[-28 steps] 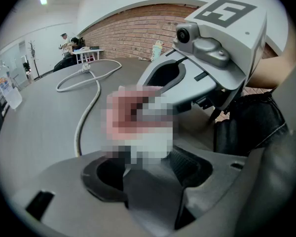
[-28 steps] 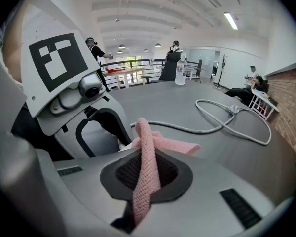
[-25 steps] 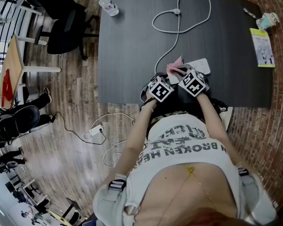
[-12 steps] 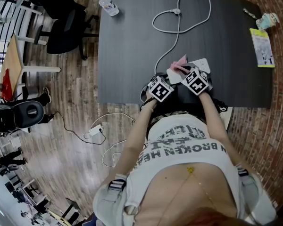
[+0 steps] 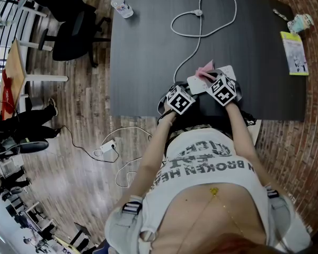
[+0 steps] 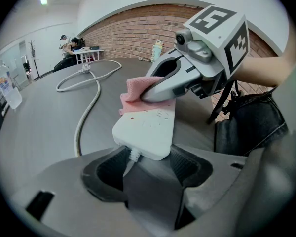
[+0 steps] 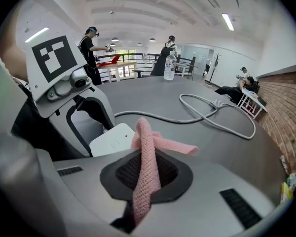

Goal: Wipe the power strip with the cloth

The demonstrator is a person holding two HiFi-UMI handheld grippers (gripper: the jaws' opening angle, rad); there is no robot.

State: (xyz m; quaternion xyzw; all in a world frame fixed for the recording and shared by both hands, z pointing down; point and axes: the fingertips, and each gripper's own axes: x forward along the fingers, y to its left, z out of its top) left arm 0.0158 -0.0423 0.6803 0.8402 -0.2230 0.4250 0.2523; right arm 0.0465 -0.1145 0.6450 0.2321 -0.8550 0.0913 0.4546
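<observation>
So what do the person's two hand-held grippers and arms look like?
The left hand-held gripper and right hand-held gripper are grey shells with dark textured jaw linings, each topped with black-on-white square markers. The person wears a white printed T-shirt, short-sleeved.

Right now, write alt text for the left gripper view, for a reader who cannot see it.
The left gripper clamps the cable end of a white power strip on a grey table, while the right gripper presses a pink cloth onto its far end. Its white cord loops away.
</observation>
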